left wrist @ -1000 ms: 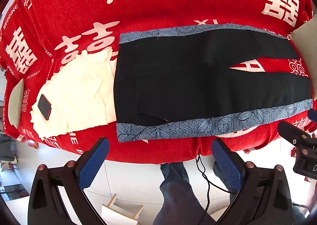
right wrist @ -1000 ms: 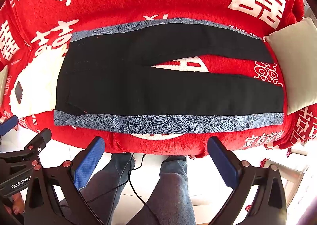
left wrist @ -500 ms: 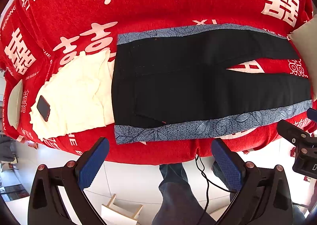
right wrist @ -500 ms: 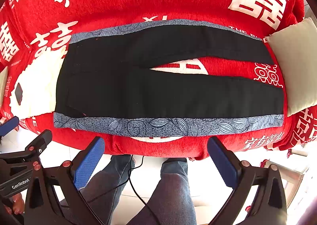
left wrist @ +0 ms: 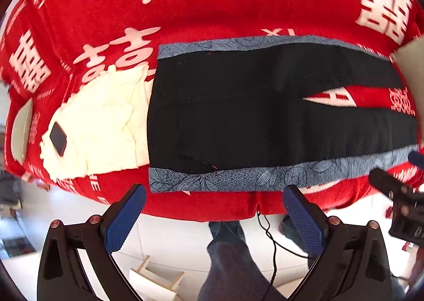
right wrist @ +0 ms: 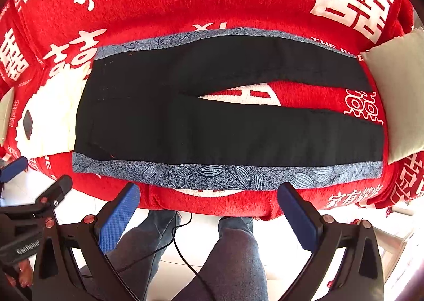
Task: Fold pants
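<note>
I see the pants (left wrist: 265, 115) lying flat on the red cover (left wrist: 212, 1), which carries big white characters. I take the pants as my landmark. They are black, with a grey-blue leaf-pattern band (right wrist: 225, 173) along the near edge and another along the far edge. The waist is at the left end and the two legs go to the right. The legs are a little apart, so a wedge of the red cover shows between them. The pants are not yet folded.

My left gripper (left wrist: 213, 211) has its jaws wide apart and holds nothing. It hangs just in front of the near band, near the waist end, over the edge of the cover, and it does not touch the cloth. My right gripper (right wrist: 208, 207) is also spread open and empty. It hangs in front of the near band, more toward the middle of the pants, and is also not touching.

Just left of the waist lies a cream cloth (left wrist: 106, 126), and its edge goes under or against the waist; I cannot tell which. On this cloth, far from the pants, rests a dark phone (left wrist: 58, 138). At the right of the leg ends is a pale cushion (right wrist: 397, 89), close to the cuffs. Below the near edge I see the operator's legs (right wrist: 233, 253) in jeans and a thin black cable (left wrist: 270, 237) over the light floor.
</note>
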### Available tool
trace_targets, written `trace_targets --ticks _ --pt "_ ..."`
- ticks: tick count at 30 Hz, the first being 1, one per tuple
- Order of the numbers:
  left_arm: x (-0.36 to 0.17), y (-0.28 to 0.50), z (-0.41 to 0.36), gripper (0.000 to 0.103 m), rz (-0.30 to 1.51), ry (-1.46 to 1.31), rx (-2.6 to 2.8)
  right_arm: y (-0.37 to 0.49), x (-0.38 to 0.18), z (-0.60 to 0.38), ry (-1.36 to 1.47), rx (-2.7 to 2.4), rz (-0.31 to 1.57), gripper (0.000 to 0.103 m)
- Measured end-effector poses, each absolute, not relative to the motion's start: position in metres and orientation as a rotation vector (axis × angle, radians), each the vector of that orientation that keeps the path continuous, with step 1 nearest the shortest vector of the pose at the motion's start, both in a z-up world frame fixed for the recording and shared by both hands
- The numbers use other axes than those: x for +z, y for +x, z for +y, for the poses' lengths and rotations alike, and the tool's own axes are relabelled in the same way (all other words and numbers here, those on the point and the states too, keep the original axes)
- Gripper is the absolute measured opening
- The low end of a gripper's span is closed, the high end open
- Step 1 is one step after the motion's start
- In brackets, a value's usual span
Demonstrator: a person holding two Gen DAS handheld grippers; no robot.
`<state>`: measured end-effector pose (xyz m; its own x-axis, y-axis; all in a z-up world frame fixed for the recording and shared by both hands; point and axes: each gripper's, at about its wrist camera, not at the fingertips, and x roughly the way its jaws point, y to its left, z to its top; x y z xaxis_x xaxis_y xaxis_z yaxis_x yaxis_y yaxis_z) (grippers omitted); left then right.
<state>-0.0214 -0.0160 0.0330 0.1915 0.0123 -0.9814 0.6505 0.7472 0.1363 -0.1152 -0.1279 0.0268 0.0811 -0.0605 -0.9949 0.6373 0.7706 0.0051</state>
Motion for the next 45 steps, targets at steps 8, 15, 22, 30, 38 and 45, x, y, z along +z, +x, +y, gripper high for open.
trace_targets --ticks 8,15,22,30,38,45 --pt "0.033 -0.035 -0.02 0.103 1.353 0.481 -0.387 -0.136 0.026 -0.157 0.506 -0.48 1.429 0.103" --pt "0.021 -0.047 -0.016 0.103 1.417 0.36 -0.325 -0.151 0.007 -0.185 0.578 -0.396 1.442 0.103" --pt "-0.025 -0.032 0.019 0.103 1.474 0.164 -0.369 -0.169 -0.035 -0.192 0.96 -0.234 1.3 0.103" --pt "-0.108 -0.022 0.061 0.103 1.549 0.01 -0.381 -0.193 -0.127 -0.158 1.308 -0.178 1.161 0.08" --pt "-0.158 -0.014 0.073 0.103 1.565 -0.145 -0.454 -0.199 -0.187 -0.154 1.379 -0.166 1.015 0.072" --pt "-0.172 -0.005 0.072 0.103 1.587 -0.201 -0.499 -0.199 -0.19 -0.157 1.409 -0.139 0.891 0.066"
